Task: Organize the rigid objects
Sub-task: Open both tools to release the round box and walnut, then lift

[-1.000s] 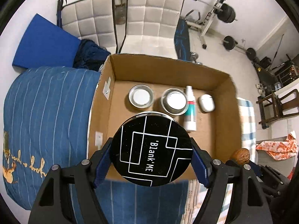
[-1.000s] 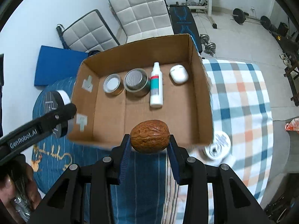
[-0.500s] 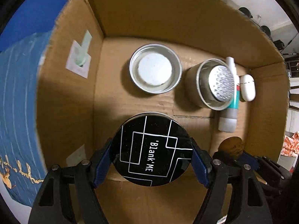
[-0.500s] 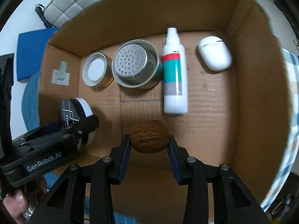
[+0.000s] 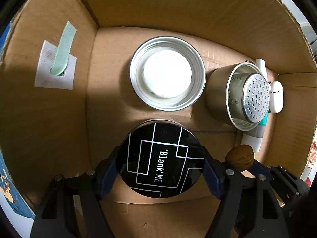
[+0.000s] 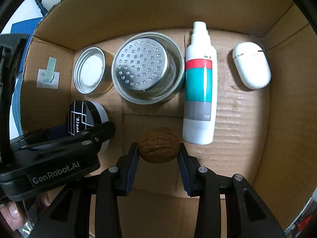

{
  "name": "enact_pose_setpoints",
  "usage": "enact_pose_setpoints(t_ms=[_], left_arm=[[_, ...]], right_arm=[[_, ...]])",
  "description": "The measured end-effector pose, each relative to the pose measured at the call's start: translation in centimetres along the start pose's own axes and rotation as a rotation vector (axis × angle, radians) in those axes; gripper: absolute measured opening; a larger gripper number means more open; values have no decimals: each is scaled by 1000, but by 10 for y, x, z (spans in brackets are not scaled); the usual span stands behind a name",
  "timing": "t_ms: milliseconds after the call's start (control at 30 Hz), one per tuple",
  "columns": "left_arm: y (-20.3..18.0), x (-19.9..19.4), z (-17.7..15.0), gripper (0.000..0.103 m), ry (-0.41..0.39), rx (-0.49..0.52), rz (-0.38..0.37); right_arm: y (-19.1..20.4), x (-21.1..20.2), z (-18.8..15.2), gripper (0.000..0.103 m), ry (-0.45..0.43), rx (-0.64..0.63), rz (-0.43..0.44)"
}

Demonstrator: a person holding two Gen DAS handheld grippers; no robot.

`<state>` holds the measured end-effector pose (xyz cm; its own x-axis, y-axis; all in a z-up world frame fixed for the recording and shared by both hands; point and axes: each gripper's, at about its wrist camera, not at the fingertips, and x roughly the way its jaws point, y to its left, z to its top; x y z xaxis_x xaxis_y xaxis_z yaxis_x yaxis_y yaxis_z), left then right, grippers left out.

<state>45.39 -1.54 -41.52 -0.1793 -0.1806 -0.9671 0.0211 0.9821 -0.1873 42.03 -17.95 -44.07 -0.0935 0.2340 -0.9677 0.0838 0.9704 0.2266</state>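
Observation:
My left gripper is shut on a round black tin with white lines and "Blank ME" on its lid, held low inside the cardboard box, just in front of the open metal lid. The tin also shows in the right wrist view. My right gripper is shut on a brown walnut, low over the box floor, right of the left gripper and just left of the spray bottle's base. The walnut shows in the left wrist view.
Along the box's back wall lie a metal lid, a perforated metal strainer cup, a white spray bottle lying flat, and a white earbud case. A taped label sits on the left wall.
Both grippers have moved forward and down from above the box's front edge into the box, carrying the tin and the walnut close to the floor.

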Motion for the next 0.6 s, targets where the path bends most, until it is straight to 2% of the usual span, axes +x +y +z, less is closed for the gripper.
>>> enact_pose_setpoints(t_ms=[167, 367, 467, 533, 600], left_arm=[[-3, 3, 1, 74, 17, -4, 11], [1, -1, 7, 75, 13, -37, -11], [3, -7, 5, 81, -8, -35, -8], [-1, -9, 2, 87, -13, -36, -23], [-3, -13, -1, 88, -20, -35, -31]], right_arm=[[10, 3, 4, 42, 9, -8, -8], [18, 1, 3, 56, 6, -21, -33], [16, -5, 2, 58, -4, -22, -47], [15, -8, -1, 63, -5, -23, -64], [14, -13, -3, 64, -9, -23, -73]])
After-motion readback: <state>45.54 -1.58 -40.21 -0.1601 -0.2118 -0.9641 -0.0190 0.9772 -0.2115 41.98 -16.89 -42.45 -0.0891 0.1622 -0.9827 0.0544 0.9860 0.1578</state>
